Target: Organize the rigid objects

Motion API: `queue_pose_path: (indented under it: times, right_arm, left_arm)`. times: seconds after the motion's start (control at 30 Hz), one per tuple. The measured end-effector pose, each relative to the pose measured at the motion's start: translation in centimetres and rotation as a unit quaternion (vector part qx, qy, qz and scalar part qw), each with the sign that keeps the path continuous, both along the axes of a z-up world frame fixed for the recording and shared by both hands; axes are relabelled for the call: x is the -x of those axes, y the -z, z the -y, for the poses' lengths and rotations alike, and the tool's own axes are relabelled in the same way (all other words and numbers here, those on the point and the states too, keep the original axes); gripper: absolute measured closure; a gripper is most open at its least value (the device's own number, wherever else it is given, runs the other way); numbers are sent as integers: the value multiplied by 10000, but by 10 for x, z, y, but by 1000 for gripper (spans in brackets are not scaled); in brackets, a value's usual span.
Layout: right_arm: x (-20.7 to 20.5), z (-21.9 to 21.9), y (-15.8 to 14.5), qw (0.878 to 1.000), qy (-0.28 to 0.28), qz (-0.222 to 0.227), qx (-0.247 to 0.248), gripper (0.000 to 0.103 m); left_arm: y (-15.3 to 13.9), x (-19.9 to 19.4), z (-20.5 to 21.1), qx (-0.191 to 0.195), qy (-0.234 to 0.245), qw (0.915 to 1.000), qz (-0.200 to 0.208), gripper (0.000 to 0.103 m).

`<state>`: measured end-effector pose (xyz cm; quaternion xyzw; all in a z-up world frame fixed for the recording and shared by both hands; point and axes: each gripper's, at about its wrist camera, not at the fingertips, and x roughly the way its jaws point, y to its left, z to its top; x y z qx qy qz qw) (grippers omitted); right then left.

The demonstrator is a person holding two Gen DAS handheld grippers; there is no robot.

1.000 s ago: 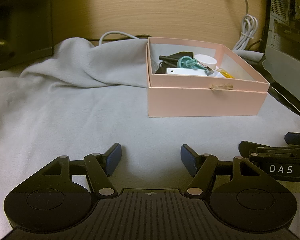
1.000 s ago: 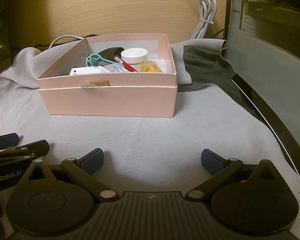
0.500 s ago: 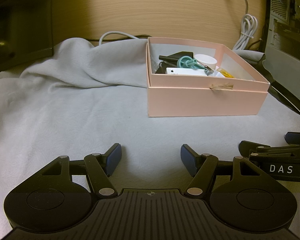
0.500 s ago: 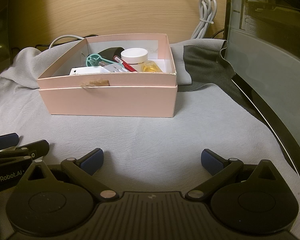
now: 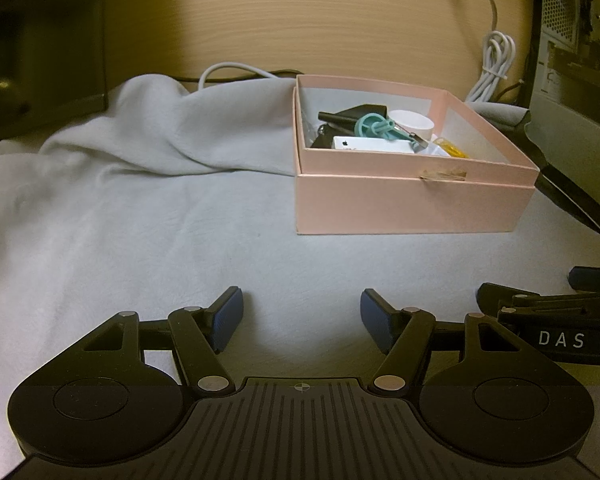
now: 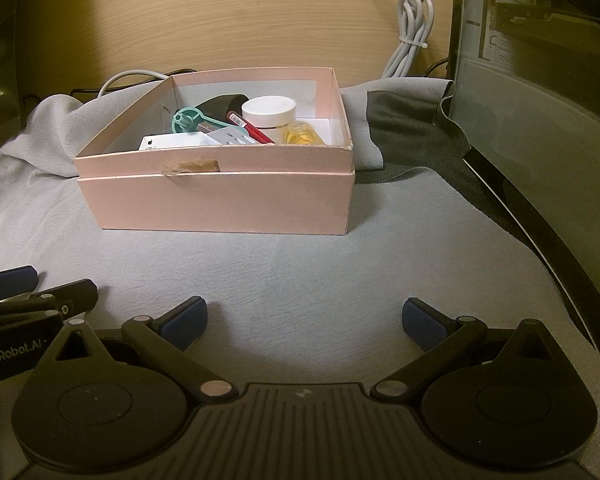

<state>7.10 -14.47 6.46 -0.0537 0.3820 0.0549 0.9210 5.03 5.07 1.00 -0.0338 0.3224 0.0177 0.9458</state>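
Left wrist view: the left gripper (image 5: 302, 316) rests low over a grey cloth (image 5: 148, 216), fingers apart and empty. Ahead to the right stands an open pink box (image 5: 412, 204) already holding the rigid items: a white charger block (image 5: 374, 145), a teal ring tool (image 5: 374, 125) and a white jar (image 5: 414, 122).

Right wrist view: the right gripper (image 6: 304, 322) also has fingers spread, nothing held. The box (image 6: 220, 204) sits ahead to the left; a red pen (image 6: 252, 130) leans on the jar (image 6: 269, 114). Any reach should probably come from above, clearing the box rim. Bare cloth lies between grippers and box; a dark panel (image 6: 540, 92) crowds the right.

"DAS" on right gripper (image 5: 556, 320)
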Motion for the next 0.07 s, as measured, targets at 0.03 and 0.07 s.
queue_pose_path:
  times: [0.03, 0.07]
  right_arm:
    - [0, 0, 0, 10000, 0, 0, 0, 0]
    - [0, 0, 0, 10000, 0, 0, 0, 0]
  left_arm:
    - [0, 0, 0, -4, -1, 10000, 1, 33]
    - [0, 0, 0, -10, -7, 10000, 1, 33]
